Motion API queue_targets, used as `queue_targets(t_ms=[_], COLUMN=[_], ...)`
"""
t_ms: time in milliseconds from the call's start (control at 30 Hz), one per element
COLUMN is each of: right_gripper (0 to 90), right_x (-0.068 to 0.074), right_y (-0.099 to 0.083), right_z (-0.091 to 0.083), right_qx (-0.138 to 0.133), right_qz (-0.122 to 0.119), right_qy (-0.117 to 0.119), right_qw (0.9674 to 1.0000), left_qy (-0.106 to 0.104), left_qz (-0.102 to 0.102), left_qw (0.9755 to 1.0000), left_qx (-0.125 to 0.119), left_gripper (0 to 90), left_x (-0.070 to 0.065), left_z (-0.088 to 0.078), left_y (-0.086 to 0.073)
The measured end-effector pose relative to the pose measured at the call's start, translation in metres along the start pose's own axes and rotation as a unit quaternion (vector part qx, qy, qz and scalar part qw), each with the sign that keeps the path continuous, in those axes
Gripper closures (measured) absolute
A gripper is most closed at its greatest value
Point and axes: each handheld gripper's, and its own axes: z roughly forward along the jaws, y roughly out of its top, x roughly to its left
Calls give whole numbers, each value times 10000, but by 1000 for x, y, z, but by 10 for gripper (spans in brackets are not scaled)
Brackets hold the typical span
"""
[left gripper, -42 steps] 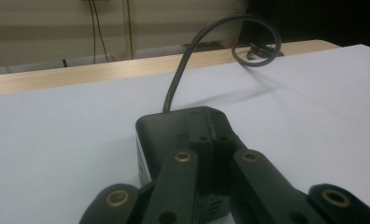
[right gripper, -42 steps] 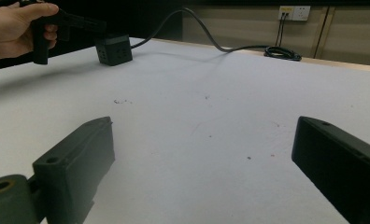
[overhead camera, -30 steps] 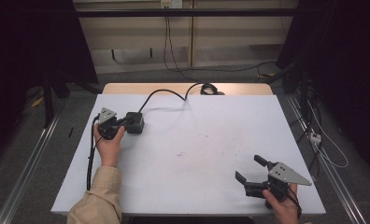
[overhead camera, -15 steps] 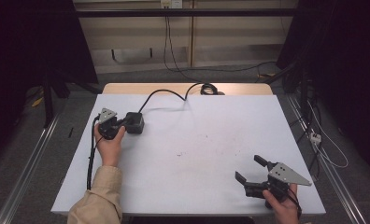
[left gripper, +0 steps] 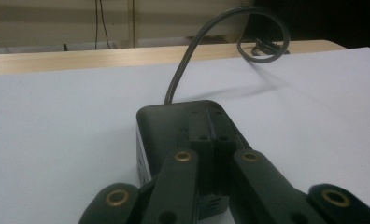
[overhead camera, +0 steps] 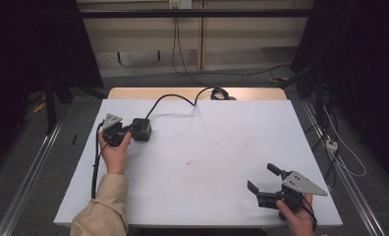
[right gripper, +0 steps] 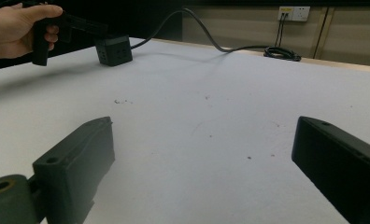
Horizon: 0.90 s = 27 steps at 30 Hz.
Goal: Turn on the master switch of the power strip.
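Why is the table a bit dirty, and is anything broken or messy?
Nothing looks broken. The white table has a few small dark specks near its middle, just scattered marks. The black cube box sits flat, with the left gripper shut above it. Its cable curls loosely to the far edge.

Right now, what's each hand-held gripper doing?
Left hand-held gripper: shut, jaws together over the black cube power adapter, gripping nothing.
Right hand-held gripper: open, empty, above the white table.

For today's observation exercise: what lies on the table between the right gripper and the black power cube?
Nothing but bare white table with faint specks. The high view shows the stretch from the right gripper to the power cube bare.
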Motion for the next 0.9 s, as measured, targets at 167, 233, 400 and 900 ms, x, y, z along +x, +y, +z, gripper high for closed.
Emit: queue_targets(t_ms=[167,233,400,900], right_gripper=[55,55,55,55], right_x=[0,0,0,1], right_y=[0,0,0,1], right_z=[0,0,0,0], right_qx=[-2,-6,-7,-10], right_qz=[-2,-2,-2,-26], right_qy=[-1,3,3,24], right_qw=[10000,10000,10000,10000], left_qy=[-2,-7,55,94], left_qz=[-29,-46,9,-39], left_qw=[10000,10000,9999,9998], left_qx=[7,15,146,155], left_gripper=[900,900,900,900], left_x=[0,1,-1,-2], left_z=[0,0,1,1], left_y=[0,0,4,4])
